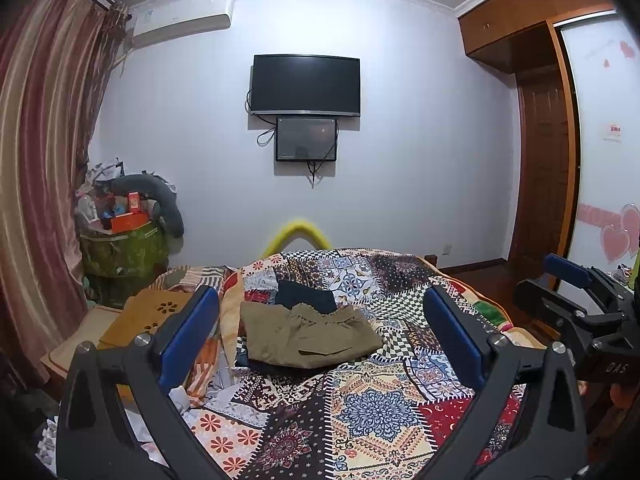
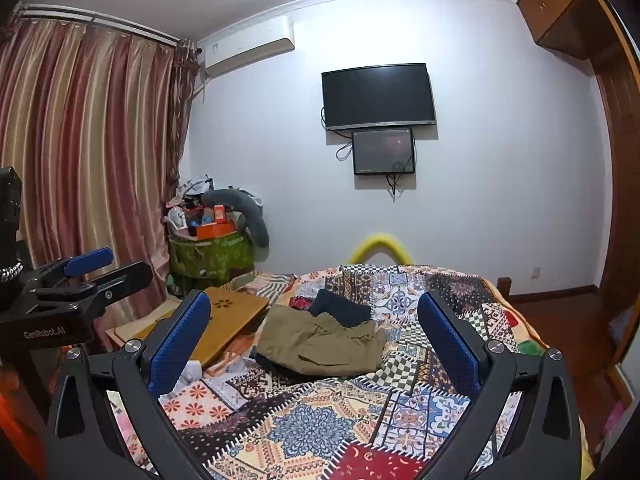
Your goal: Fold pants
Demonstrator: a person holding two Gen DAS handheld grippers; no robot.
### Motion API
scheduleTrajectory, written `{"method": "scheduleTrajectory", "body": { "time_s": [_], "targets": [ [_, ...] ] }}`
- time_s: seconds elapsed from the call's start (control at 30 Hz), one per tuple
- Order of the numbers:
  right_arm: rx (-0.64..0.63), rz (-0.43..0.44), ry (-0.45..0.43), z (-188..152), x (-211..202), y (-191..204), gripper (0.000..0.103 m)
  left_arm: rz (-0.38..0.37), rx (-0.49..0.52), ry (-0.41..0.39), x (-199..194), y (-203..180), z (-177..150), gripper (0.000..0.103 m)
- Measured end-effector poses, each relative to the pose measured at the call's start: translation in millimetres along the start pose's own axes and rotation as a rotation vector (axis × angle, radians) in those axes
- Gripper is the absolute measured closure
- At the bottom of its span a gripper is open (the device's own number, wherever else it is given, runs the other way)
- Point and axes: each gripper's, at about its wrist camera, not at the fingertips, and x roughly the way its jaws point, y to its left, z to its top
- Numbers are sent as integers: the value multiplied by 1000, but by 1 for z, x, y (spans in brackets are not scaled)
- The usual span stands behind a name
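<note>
both the left gripper [image 1: 320, 312] and right gripper [image 2: 314, 316] gape wide, empty, above folded olive pants [image 1: 308, 336].

pants [image 1: 308, 338]: olive cloth, matt, creased
quilt [image 1: 372, 404]: printed patchwork cloth, matt
left gripper [image 1: 320, 344]: matt black plastic frame, bright metal screws
pads [image 2: 178, 344]: blue, dimpled, rubbery look
board [image 2: 234, 320]: smooth pale wood, left of quilt
curtain [image 2: 84, 140]: striped cloth, slight sheen
TV [image 1: 306, 84]: glossy black screen

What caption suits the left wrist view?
Open left tool faces folded khaki pants on a patchwork quilt.
</note>
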Motion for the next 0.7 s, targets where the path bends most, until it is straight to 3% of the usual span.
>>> {"method": "scheduleTrajectory", "body": {
  "time_s": [0.7],
  "targets": [
    [12, -8, 28, -3, 1, -5, 0, -12, -4, 26, 8, 0, -4, 0]
  ]
}}
